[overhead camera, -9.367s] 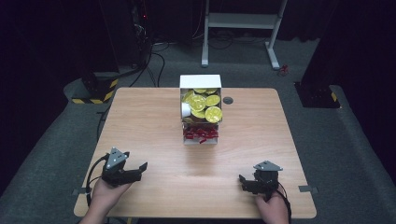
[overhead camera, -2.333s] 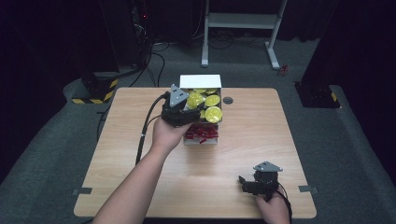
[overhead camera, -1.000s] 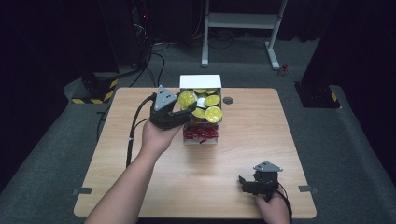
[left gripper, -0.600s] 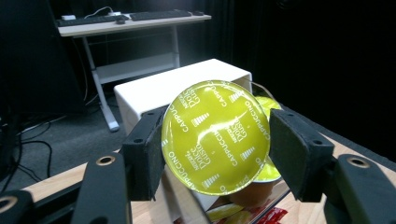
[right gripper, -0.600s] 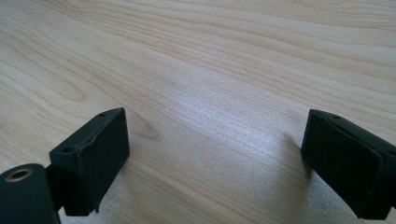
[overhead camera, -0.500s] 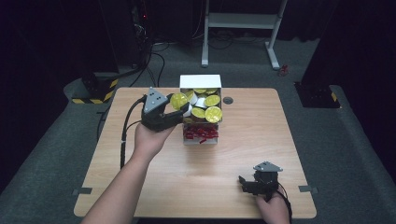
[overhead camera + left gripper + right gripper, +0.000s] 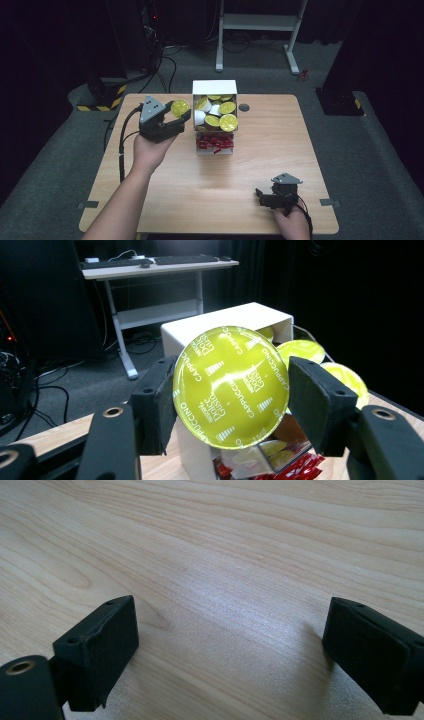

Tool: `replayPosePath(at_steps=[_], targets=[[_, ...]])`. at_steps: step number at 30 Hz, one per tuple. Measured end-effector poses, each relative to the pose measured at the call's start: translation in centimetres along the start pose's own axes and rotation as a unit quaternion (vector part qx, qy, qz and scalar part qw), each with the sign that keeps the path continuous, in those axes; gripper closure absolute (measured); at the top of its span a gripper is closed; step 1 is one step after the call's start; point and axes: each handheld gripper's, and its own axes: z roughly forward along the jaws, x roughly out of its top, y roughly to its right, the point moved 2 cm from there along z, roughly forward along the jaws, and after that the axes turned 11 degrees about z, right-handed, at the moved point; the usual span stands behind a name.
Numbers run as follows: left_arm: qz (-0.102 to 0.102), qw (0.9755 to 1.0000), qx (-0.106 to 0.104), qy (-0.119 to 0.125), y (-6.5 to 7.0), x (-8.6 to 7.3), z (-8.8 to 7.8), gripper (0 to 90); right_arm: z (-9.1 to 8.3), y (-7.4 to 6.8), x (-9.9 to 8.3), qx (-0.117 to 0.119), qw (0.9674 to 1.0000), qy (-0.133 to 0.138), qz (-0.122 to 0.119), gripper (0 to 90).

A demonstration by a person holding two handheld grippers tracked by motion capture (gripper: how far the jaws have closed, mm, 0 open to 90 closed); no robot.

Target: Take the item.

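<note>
high view puts the left gripper (image 7: 176, 118) lifted above the table (image 7: 165, 200), just left of the white box (image 7: 215, 88), with one yellow-green capsule (image 7: 179, 108) clamped between its jaws. left gripper view confirms the hold: both black pads (image 7: 161, 404) press on opposite edges of the capsule's (image 7: 231, 387) round foil lid, which faces the camera and carries cappuccino lettering, and the box (image 7: 225, 322) stands close behind it. so the pick looks done: one capsule is out of the box and clear of the others. what is left, as i judge it, is to carry this capsule to wherever it belongs and set it down; nothing on the bare wood marks a spot yet. several more yellow-green capsules (image 7: 222, 114) lie in the open box, above a heap of red wrappers (image 7: 214, 143) at its lower end, so if the box is to be emptied, the work has barely begun. the right gripper (image 7: 265, 196) rests on the table near the front right corner, well apart from the box, its jaws spread wide over bare wood (image 7: 235, 580) and gripping nothing.
</note>
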Motion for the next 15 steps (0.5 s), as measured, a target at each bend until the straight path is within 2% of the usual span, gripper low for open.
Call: replayPosePath(at_steps=[5,15], targets=[[-0.003,0.9999,0.011,-0.003,-0.7,-0.7,-0.5,39.6,0.0,0.0,0.0,0.0,1.0,0.0,0.0,7.8],[-0.012,0.9997,0.016,-0.014,-1.6,-2.5,-0.8,39.6,0.0,0.0,0.0,0.0,1.0,0.0,0.0,7.8]])
